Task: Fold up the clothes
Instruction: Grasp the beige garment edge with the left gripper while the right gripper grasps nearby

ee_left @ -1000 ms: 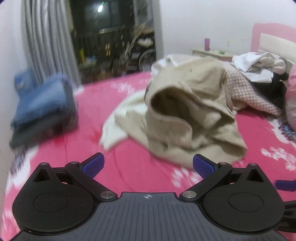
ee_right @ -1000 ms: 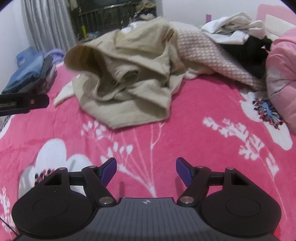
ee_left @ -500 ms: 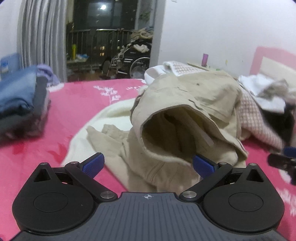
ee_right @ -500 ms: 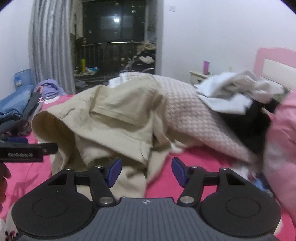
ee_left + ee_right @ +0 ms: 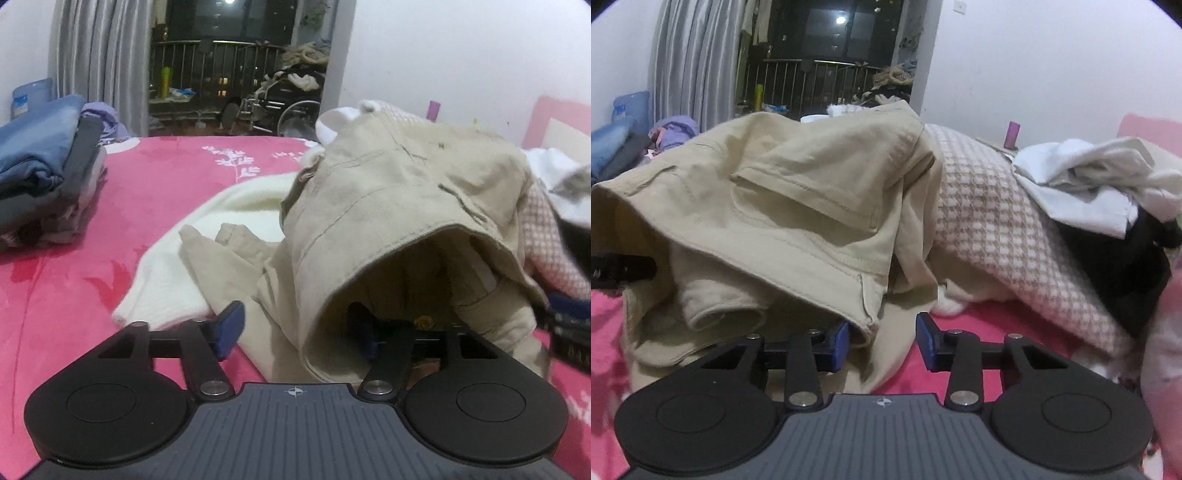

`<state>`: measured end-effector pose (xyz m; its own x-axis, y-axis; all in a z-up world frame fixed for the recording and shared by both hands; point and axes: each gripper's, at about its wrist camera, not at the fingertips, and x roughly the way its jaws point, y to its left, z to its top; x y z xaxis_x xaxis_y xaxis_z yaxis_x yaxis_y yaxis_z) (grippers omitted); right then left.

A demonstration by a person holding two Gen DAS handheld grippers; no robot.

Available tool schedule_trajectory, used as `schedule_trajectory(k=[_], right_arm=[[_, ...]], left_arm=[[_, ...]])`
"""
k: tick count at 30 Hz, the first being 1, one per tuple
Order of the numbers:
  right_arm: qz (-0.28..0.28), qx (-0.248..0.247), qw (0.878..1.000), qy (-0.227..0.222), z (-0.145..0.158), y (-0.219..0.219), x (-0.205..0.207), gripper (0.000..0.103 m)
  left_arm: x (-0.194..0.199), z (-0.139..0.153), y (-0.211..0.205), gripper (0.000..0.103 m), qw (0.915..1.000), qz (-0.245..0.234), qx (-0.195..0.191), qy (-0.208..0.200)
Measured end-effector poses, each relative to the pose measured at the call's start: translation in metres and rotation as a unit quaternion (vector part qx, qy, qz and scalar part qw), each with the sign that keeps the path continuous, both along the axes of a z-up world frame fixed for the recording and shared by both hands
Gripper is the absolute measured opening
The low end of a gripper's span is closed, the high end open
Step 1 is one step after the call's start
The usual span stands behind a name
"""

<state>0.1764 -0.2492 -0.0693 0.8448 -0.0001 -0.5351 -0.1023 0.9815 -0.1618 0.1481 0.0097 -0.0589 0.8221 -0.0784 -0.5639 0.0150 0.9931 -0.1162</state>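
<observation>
Khaki garment (image 5: 388, 206): heaped mid-bed, and what a crumpled mound it is, stiff woven cotton with stitched seams, one hemmed opening gaping like a tunnel towards the left wrist camera.
Folded stack (image 5: 40, 162): far left on the bed, blue denim on top, darker layers beneath, flat and square-edged.
Bed cover (image 5: 66, 280): hot pink, plush, with white flower prints.
Cream cloth (image 5: 207, 236): soft and smooth, spread flat under the khaki's left edge.
Left hand-held gripper (image 5: 299, 332): low over the bed, pointing forward, jaws wide apart; the left blue pad sits outside the cloth and the right one is tucked inside that gaping hem, so the fabric edge runs between them, not yet pinched.
Right hand-held gripper (image 5: 882, 341): also low and level, jaws partly open; the khaki's lower hem corner hangs just at the left pad, nothing clamped.
Checked knit (image 5: 993, 221): nubbly pink-and-white weave, sloping down just right of the khaki and partly under it.
White garments (image 5: 1089, 177): rumpled, lying on top of a black one (image 5: 1123, 266) at far right.
</observation>
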Motion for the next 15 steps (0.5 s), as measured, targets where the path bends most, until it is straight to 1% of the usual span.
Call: schedule_trajectory(k=[2,3,4,5,6,7,9,10,11,13,15], right_arm=[[-0.006,-0.002,1.0,-0.008,0.003,0.001,0.005,0.041],[-0.008,-0.003,1.0,-0.011,0.004,0.001,0.007,0.039],[-0.011,-0.004,1.0,-0.015,0.006,0.001,0.009,0.037],[-0.014,-0.005,1.0,-0.019,0.007,0.002,0.011,0.022],[-0.017,-0.006,1.0,-0.023,0.009,0.002,0.013,0.013],[-0.02,-0.007,0.999,-0.026,0.01,0.002,0.016,0.008],[-0.025,-0.009,0.999,-0.034,0.013,0.003,0.02,0.007],[-0.028,-0.01,0.999,-0.038,0.014,0.003,0.022,0.006],[-0.031,-0.012,0.998,-0.044,0.017,0.004,0.023,0.006],[-0.041,-0.015,0.996,-0.075,0.036,0.004,0.014,0.006],[-0.043,-0.019,0.993,-0.11,0.057,0.002,0.003,0.006]], left_arm=[[0.004,-0.002,-0.003,0.07,1.0,0.002,0.006,0.001],[0.007,-0.004,-0.002,0.067,1.0,0.003,0.004,0.001],[0.009,-0.006,-0.001,0.057,1.0,0.005,0.001,0.0],[0.01,-0.006,0.0,0.05,1.0,0.007,-0.006,0.0],[0.012,-0.006,0.0,0.037,0.9999,0.008,-0.013,0.004],[0.013,-0.005,0.001,0.023,0.9998,0.011,-0.016,0.007],[0.013,-0.002,0.002,0.007,0.9996,0.019,-0.017,0.009],[0.011,0.0,0.003,0.003,0.9995,0.022,-0.019,0.008],[0.008,0.004,0.006,0.003,0.9995,0.024,-0.022,0.004],[-0.002,0.016,0.01,0.002,0.9993,0.028,-0.022,-0.014],[-0.015,0.034,0.014,0.002,0.9987,0.027,-0.023,-0.038]])
